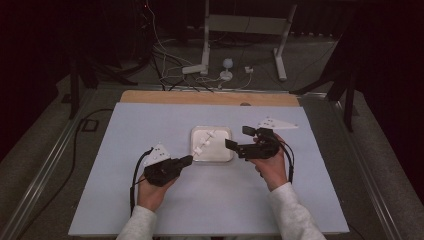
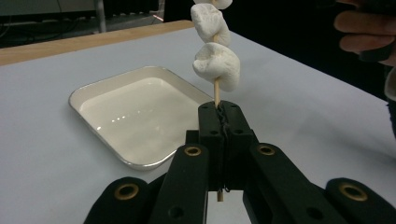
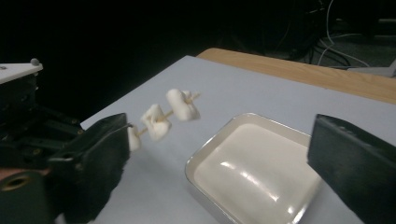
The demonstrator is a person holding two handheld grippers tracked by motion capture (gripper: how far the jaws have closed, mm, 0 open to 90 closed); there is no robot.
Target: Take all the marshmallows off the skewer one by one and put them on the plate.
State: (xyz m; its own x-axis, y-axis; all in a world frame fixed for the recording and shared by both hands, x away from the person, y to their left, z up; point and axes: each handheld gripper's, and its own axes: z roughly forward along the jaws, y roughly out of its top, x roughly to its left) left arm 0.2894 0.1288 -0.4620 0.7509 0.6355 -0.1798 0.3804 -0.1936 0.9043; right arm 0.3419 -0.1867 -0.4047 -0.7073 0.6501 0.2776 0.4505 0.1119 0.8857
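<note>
Marshmallows (image 1: 205,142) on a thin wooden skewer (image 1: 199,150) hang over the white tray (image 1: 227,156) in the high view, the left gripper (image 1: 187,160) holding the skewer's near end, the right gripper (image 1: 240,139) at the tray's other side on the desk (image 1: 125,200).

Left gripper view: fingers (image 2: 210,135) closed tight on the skewer (image 2: 216,91) just below the lowest marshmallow (image 2: 217,65).

Right gripper view: fingers (image 3: 100,158) spread wide and empty, the tray (image 3: 205,161) between them, the skewer (image 3: 161,119) held above the desk beside it.

The marshmallows are likely light, soft and easily squashed; the stiff stick looks the safer place to grip.
</note>
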